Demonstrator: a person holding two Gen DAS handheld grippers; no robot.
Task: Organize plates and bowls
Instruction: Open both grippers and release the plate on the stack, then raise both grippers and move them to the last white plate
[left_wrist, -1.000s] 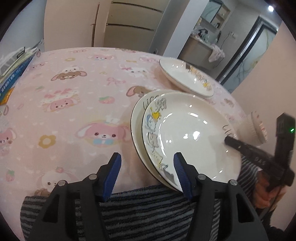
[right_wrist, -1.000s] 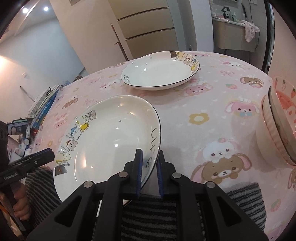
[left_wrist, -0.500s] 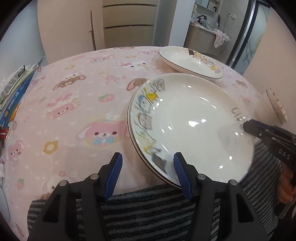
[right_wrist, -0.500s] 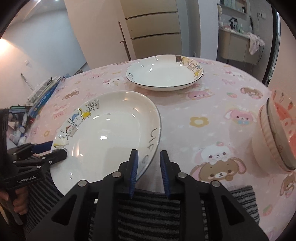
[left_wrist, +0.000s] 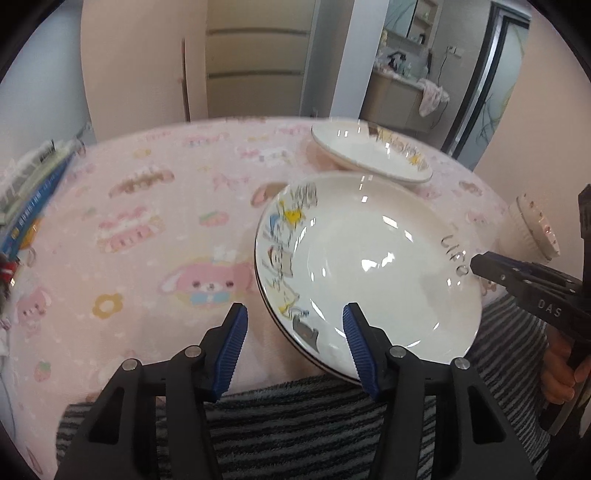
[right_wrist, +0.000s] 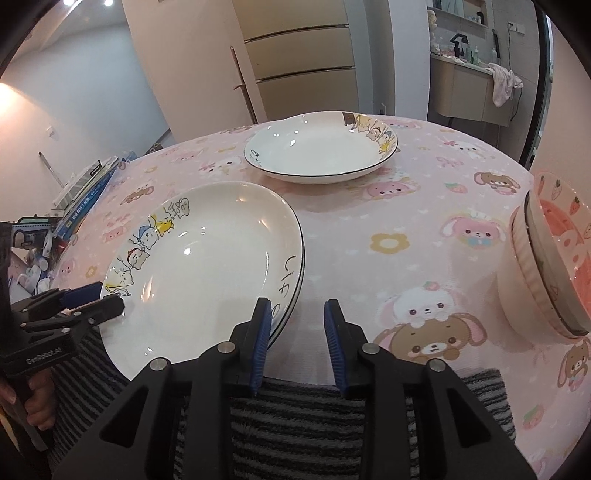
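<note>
Covering table: pink cartoon tablecloth (right_wrist: 424, 206) | behind: panelled doors (right_wrist: 306, 62)

Left gripper (left_wrist: 293, 334) jaws closing, right gripper (right_wrist: 295, 332) jaws opening, both empty.

Stacked plates (right_wrist: 207, 258) block left (bowls (right_wrist: 554, 258) right).

Even indoor light; glare spots on the white plate (left_wrist: 369, 258); left view motion-blurred, right sharp; fisheye edges curve darkly
</note>
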